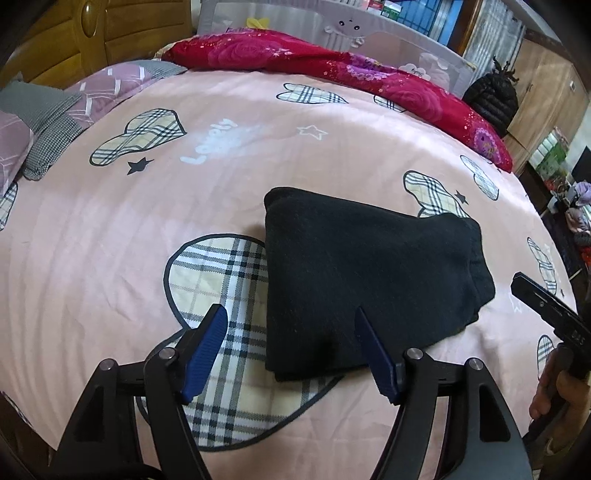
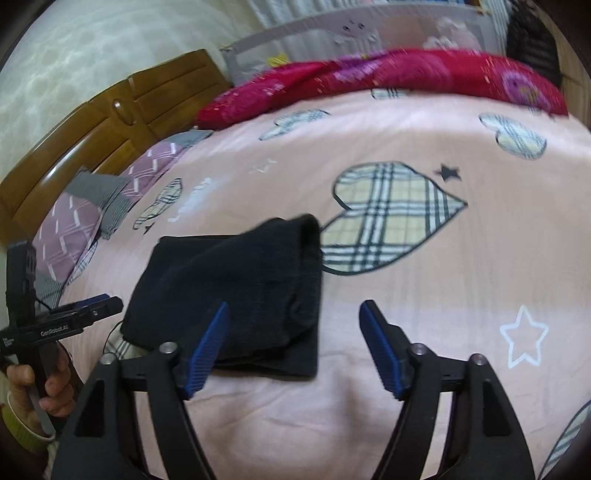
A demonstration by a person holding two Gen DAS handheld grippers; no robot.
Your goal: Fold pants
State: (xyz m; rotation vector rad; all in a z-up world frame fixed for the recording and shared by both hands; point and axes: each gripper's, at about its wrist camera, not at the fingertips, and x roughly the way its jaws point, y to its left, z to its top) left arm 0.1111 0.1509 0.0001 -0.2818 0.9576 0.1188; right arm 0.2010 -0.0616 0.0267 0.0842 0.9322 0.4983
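The black pants (image 1: 365,273) lie folded into a compact bundle on the pink bed sheet (image 1: 110,240). They also show in the right wrist view (image 2: 236,291). My left gripper (image 1: 288,314) is open and empty, just in front of the bundle's near edge. Its right finger (image 1: 373,350) overlaps the bundle. My right gripper (image 2: 293,314) is open and empty, above the sheet beside the bundle's right side. The left gripper also shows at the left of the right wrist view (image 2: 92,306), held in a hand.
A red floral quilt (image 1: 332,70) lies along the far side of the bed. Purple and grey pillows (image 1: 44,118) sit by the wooden headboard (image 1: 92,37). A black jacket (image 1: 491,99) and a bed rail (image 1: 369,33) are at the far edge.
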